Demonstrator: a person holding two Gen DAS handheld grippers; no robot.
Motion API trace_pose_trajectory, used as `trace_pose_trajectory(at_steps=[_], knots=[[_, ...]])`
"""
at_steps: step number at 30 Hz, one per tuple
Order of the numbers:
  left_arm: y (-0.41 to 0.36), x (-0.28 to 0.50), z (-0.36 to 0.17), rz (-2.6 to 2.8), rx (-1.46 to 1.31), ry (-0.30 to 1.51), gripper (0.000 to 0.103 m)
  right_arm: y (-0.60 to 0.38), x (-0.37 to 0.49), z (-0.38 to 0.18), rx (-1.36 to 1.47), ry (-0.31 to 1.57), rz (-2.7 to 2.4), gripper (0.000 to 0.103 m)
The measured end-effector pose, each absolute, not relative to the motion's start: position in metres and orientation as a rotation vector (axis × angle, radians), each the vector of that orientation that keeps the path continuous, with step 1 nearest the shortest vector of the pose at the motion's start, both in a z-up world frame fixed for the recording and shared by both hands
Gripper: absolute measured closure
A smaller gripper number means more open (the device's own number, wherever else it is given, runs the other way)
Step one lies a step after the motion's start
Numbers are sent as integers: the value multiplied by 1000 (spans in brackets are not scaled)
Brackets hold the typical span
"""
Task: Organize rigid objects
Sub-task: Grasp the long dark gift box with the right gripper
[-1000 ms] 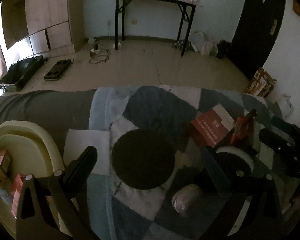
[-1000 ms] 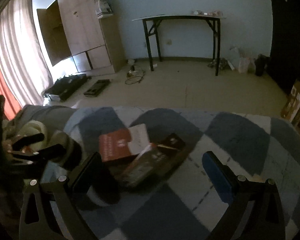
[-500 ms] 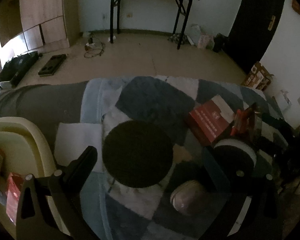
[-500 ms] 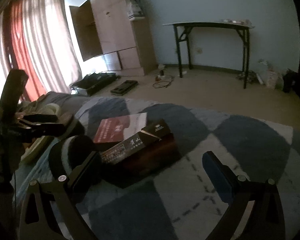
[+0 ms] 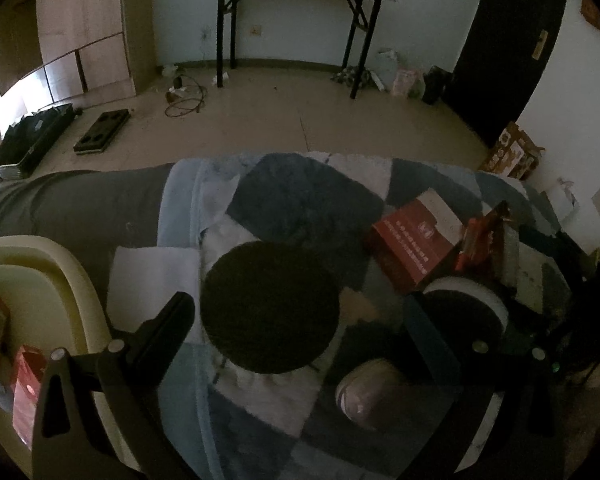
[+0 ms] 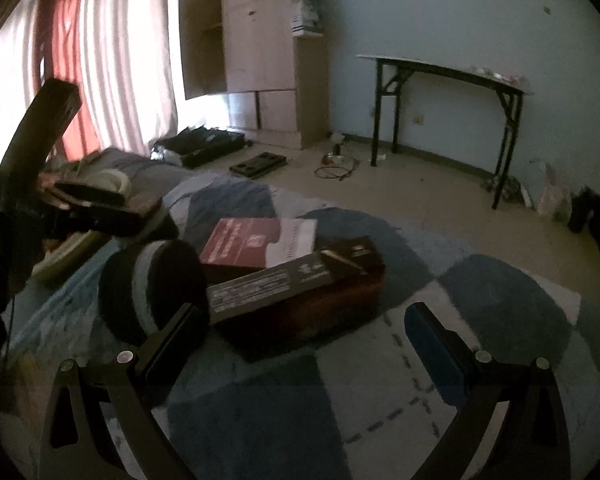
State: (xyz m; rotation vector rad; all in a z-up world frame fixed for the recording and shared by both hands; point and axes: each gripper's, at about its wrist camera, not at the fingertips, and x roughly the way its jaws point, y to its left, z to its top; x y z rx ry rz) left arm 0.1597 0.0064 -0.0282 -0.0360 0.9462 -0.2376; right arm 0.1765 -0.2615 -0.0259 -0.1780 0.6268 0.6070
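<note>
- The left hand-held gripper hangs over the checked blanket, fingers spread wide with nothing between them.
- The right hand-held gripper is likewise released and empty, low over the same blanket and facing a cluster of things.
- Directly ahead of the right one lies the dark box, its long axis running from near-left to far-right across the fingers' line; a red box lies just behind it, touching or slightly under it (hard to say which).
- A black-and-white round tin stands on its edge just left of the dark box, close to the right gripper's left finger.
- From the left view, a black disc sits between the left fingers' line of sight, with a pale oval thing lower right near the right finger (blurred, so I cannot name it).
- The cream bin at far left already holds some red packets.
- Judged from this: the right hand is nearer the boxes and tin, the left nearer the disc and the bin; to take the dark box across its narrow width, the right gripper would need to turn.
</note>
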Motion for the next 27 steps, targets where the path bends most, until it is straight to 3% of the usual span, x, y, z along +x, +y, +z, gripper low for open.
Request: trace_pose_trajectory(at_steps=[14,17,19,27], knots=[[10,164,-37,-229,-21,967,1,-224,216,-44,-241,694,551,0],[9,165,-40,-239,-15,971,20,-227,218,-46,-225,692,551,2],[9,168,-44,-206,1,981,34,-229,217,-45,-213,685,563,10],[20,166,-38,-222,-33,958,34,-239,208,-40,-189,671,562,11]])
